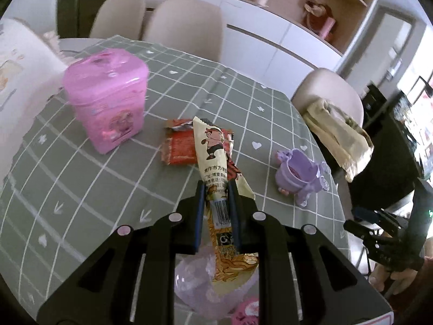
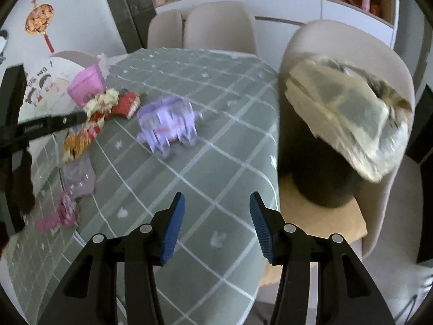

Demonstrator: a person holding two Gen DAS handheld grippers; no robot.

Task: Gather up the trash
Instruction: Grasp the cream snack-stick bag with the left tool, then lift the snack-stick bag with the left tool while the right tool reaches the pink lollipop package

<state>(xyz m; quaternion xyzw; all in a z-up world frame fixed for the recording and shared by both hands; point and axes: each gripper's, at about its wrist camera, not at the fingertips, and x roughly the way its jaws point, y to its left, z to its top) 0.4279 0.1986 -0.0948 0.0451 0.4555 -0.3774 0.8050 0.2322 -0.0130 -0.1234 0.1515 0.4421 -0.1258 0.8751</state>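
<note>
Left gripper clamps the cream wrapper at its middle, lifting it clear of the table; red wrapper lies at 11 o'clock. Right gripper gapes empty, bin at 1 o'clock.

Checked table bears pink box, red wrapper, purple toy.

**Soft daylight, strong fisheye bending, motion blur**

Both views are evenly lit, rather dim, with a cool tint. Bright glare comes from a window far right of the left claw. Shadows on the grey-green checked tablecloth are weak. The right wrist view is smeared: the lilac plastic toy cart ahead of the claw is blurred. Straight lines bend near the dark round edges.
</note>
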